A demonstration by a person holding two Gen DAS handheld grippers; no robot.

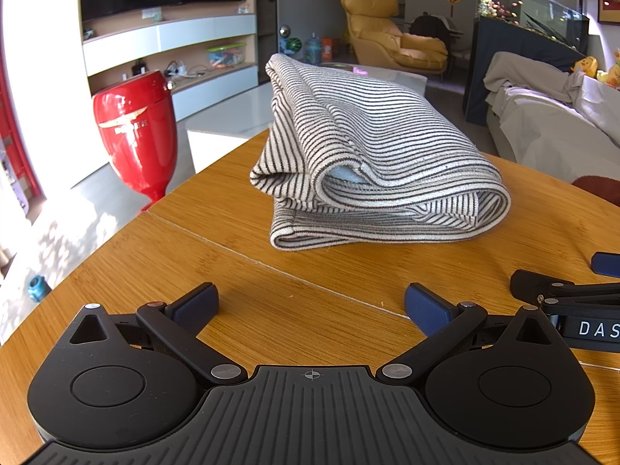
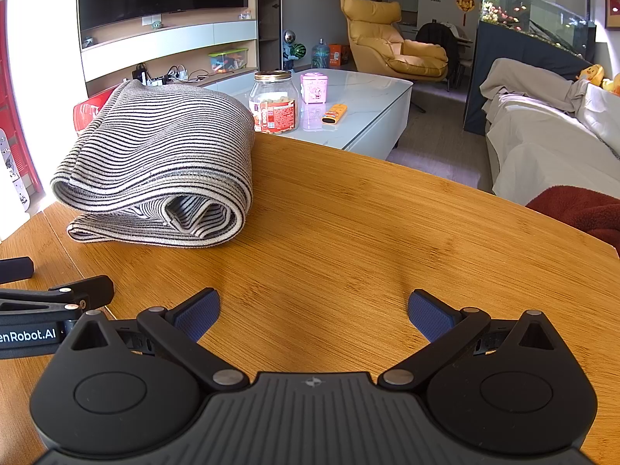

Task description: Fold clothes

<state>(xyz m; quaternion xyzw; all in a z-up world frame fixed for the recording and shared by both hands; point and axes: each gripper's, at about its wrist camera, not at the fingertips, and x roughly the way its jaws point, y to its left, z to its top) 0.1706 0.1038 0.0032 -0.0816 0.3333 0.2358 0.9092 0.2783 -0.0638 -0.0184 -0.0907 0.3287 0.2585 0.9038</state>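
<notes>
A black-and-white striped garment (image 1: 372, 155) lies folded in a thick bundle on the round wooden table (image 1: 155, 290). In the right wrist view the garment (image 2: 155, 166) sits at the left. My left gripper (image 1: 312, 308) is open and empty, low over the table a short way in front of the bundle. My right gripper (image 2: 314, 314) is open and empty over bare wood, to the right of the bundle. Each gripper shows at the edge of the other's view: the right one (image 1: 573, 290), the left one (image 2: 50, 290).
A red vase-shaped object (image 1: 135, 131) stands on the floor beyond the table's left edge. A white coffee table (image 2: 368, 93) behind holds a jar (image 2: 274, 102), a pink tin and an orange item. A covered sofa (image 2: 542, 135) and red cushion (image 2: 581, 213) are at right.
</notes>
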